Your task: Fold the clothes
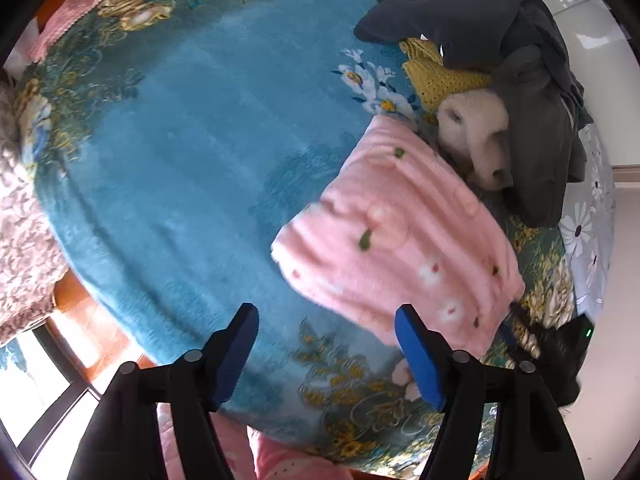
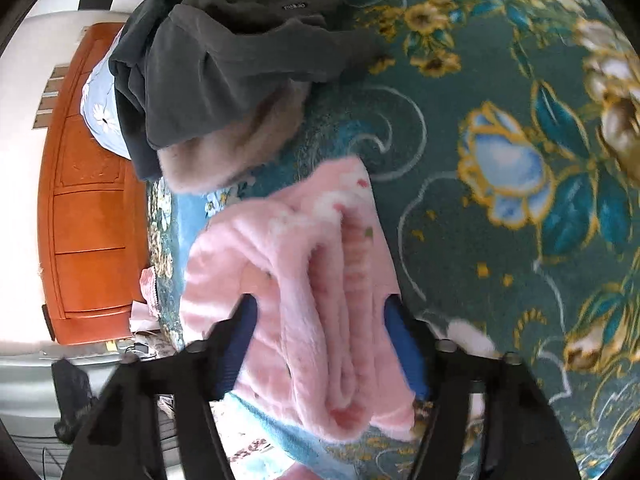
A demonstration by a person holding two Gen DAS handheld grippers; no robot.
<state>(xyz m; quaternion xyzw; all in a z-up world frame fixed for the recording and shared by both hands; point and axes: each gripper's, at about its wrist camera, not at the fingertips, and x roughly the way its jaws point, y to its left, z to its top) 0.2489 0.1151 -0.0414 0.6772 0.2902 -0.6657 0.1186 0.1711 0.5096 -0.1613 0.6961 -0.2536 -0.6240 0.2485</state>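
A folded pink fleece garment point(image 1: 400, 240) with small flower prints lies on the teal floral blanket point(image 1: 180, 160) that covers the bed. My left gripper point(image 1: 326, 312) hovers open over the blanket just left of the garment's near corner, with nothing between its blue pads. My right gripper point(image 2: 322, 300) straddles the thick folded end of the pink garment point(image 2: 312, 280). The cloth bulges between its fingers, which stand wide and do not visibly pinch it. The right tool's black body point(image 1: 568, 344) shows at the garment's right corner.
A heap of clothes lies beyond the pink one: a dark grey garment point(image 1: 500, 32), a yellow knit point(image 1: 436, 76) and a cream fluffy piece point(image 1: 476, 136). An orange wooden cabinet point(image 2: 92, 200) stands beside the bed. Mauve lace cloth point(image 1: 20, 240) hangs at the left edge.
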